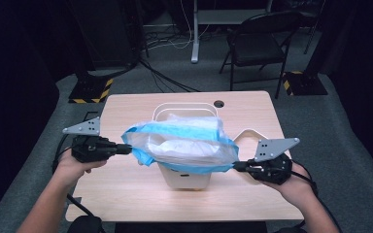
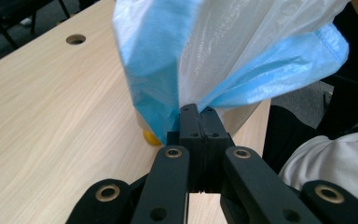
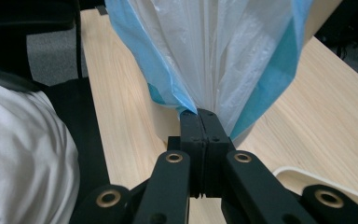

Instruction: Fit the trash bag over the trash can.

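High view: both grippers (image 1: pixel 126 148) (image 1: pixel 237 166) stretch bag (image 1: pixel 184 141) over bin (image 1: pixel 184 177).

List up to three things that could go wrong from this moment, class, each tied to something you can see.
1. The left gripper and right gripper each pinch just a small fold of the thin bag rim; pulling harder could tear it or let it slip free.
2. The bag is stretched wide above the cream bin; pushing down unevenly might tip the bin.
3. The loose lid lies close by the right gripper and could get knocked.
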Available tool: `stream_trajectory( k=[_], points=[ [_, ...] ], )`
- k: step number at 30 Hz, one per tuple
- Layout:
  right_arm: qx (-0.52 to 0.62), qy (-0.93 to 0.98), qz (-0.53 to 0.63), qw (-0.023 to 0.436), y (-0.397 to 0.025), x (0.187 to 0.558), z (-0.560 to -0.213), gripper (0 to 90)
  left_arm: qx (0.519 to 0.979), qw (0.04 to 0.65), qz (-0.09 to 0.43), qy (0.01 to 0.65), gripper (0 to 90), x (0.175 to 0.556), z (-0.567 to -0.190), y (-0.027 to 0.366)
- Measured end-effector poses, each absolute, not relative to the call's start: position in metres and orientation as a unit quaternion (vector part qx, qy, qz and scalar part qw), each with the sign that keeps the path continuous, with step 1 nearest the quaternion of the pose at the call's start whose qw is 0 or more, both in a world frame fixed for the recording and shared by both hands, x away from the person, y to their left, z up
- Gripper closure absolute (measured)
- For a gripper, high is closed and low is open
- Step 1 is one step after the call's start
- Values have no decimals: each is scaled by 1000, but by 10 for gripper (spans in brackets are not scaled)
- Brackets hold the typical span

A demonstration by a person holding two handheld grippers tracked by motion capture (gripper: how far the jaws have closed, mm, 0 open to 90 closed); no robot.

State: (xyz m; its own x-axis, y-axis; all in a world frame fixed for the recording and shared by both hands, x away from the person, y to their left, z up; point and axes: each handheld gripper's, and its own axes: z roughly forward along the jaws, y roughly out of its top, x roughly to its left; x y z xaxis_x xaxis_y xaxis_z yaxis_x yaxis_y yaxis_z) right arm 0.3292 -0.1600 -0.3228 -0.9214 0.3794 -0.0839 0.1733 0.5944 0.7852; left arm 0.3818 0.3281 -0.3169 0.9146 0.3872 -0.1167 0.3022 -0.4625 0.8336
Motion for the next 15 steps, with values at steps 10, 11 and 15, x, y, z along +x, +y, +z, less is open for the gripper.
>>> stream_trajectory(
  k=[10, 11, 15],
  points=[
    [166, 889, 408, 128, -164, 333, -326, 900, 856, 463, 57, 221, 895, 390, -322, 328],
    [165, 889, 408, 125, -164, 333, -326, 898, 856, 464, 54, 219, 895, 391, -322, 328],
    [168, 876, 439, 112, -171, 331, -323, 839, 849, 482, 38, 212, 892, 389, -320, 329]
  ],
)
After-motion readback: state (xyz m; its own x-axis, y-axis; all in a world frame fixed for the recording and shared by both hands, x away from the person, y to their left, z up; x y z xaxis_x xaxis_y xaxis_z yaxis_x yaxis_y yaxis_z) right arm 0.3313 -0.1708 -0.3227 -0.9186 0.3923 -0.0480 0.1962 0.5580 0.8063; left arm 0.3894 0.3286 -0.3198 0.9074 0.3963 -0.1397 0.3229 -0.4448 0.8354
